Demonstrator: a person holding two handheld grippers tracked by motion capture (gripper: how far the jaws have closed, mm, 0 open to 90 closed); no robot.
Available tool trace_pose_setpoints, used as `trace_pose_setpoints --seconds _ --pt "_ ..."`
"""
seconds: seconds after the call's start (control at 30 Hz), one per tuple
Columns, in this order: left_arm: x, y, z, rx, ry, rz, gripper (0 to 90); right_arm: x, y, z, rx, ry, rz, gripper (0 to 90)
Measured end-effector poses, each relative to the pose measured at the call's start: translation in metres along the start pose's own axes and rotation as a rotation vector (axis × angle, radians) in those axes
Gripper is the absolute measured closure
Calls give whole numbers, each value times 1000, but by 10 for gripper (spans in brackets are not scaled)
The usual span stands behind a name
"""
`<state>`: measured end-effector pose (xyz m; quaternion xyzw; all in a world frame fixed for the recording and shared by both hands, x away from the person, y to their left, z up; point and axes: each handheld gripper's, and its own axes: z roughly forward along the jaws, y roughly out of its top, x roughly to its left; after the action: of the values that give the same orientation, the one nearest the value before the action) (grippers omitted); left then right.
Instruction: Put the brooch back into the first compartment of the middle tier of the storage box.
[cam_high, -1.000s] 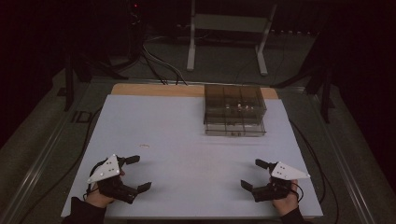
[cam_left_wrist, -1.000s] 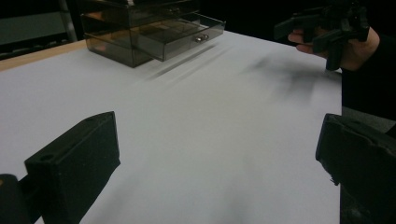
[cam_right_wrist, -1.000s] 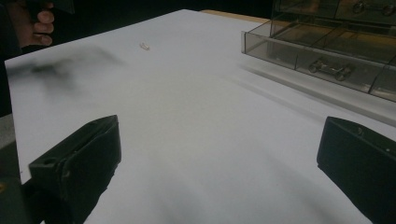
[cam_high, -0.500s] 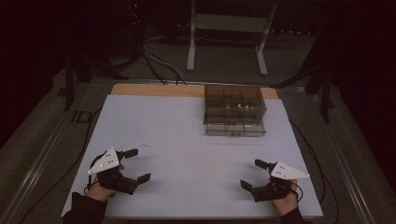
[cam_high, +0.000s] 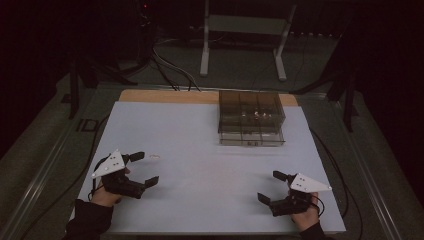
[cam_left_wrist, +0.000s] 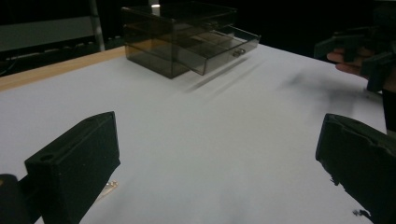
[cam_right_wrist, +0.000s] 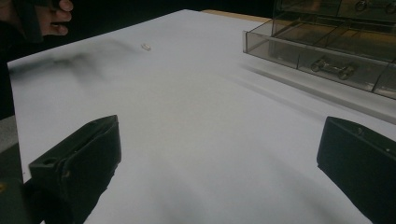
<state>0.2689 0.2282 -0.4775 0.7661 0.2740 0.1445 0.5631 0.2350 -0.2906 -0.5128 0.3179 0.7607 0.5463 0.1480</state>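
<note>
One tiny pale object (cam_high: 155, 156) lies on the white table (cam_high: 200, 200), just beside the left gripper (cam_high: 141, 169), apart from the jaw tips. That gripper's jaws gape wide, nothing between them, hovering low over the surface. Over to the right gripper (cam_high: 272, 187): jaws spread wide too, holding nothing, near the table's front edge. Farther back sits the smoky clear drawer box (cam_high: 251, 119), its bottom drawer pulled partly out.
</note>
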Motion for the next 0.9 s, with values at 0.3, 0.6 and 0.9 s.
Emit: trace_pose_setpoints --seconds 0.3,0.6,0.9 --pt "13 2 3 8 14 -7 4 1 0 0 5 1 -5 0" --pt "30 -5 9 7 41 -40 4 2 0 1 12 2 -10 0" --pt "41 -5 20 28 59 -71 4 1 0 1 12 3 -6 0"
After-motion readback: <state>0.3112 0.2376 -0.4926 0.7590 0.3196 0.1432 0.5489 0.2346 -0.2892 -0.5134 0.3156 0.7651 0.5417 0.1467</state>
